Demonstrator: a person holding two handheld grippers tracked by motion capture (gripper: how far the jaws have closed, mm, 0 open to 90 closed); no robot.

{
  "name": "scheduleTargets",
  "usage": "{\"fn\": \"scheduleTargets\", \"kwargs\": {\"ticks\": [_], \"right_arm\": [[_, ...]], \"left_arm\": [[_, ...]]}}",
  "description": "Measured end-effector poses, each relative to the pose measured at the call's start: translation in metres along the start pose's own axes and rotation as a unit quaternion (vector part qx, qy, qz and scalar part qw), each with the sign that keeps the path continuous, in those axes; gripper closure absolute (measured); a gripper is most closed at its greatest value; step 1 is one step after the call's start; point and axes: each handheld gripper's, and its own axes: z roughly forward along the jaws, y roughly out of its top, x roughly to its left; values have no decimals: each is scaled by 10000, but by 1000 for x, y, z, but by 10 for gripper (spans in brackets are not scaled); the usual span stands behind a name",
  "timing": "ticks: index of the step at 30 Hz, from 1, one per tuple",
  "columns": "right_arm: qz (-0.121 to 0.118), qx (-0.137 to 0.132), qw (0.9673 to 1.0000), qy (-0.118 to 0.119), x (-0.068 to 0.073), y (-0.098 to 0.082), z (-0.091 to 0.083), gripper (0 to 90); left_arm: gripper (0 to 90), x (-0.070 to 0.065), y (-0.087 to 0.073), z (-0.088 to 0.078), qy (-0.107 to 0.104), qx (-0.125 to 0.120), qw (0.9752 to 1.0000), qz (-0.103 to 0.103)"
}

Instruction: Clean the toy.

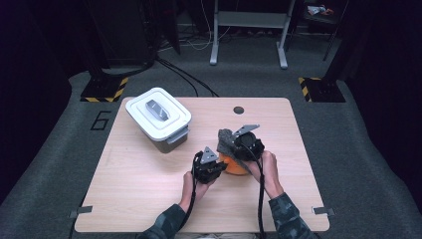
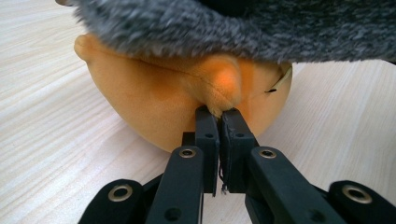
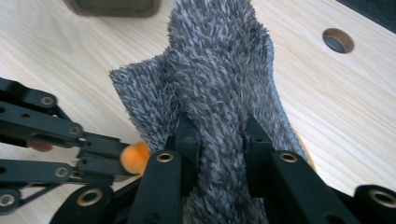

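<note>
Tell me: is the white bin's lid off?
No, the lid sits closed on the white bin, its grey handle on top.

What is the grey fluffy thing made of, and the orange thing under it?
The grey fluffy piece looks like plush fabric: long, soft, shaggy fibres, mottled grey and white, and it bunches between the right gripper's jaws. The orange part looks like smooth, short-napped velvety cloth over soft stuffing: it has a stitched seam, and a small nub is pinched in the left gripper. Probably a stuffed toy.
</note>
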Motion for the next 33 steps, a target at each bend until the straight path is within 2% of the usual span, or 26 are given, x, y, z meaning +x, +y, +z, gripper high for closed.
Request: {"fn": "scheduleTargets", "kwargs": {"ticks": [8,11,16,25,30,33], "right_arm": [[278,-13,9995,-154,-14,-12,-6,734],[419,-18,9989,-220,-24,-21,-8,733],[674,6,9973,-281,-39,-33,-8,732],[1149,232,9925,-359,-66,-55,3,731],[1389,397,9889,-359,-77,-66,13,731],[1575,541,9854,-343,-81,-70,18,731]], "left_arm": [[866,0,0,0,-10,22,10000,15],[866,0,-1,0,-21,15,10000,-42],[866,1,-2,0,6,25,10000,11],[866,3,-5,0,18,27,10000,-17],[866,4,-5,0,14,11,10000,-40],[866,4,-5,0,9,20,10000,-60]]}}
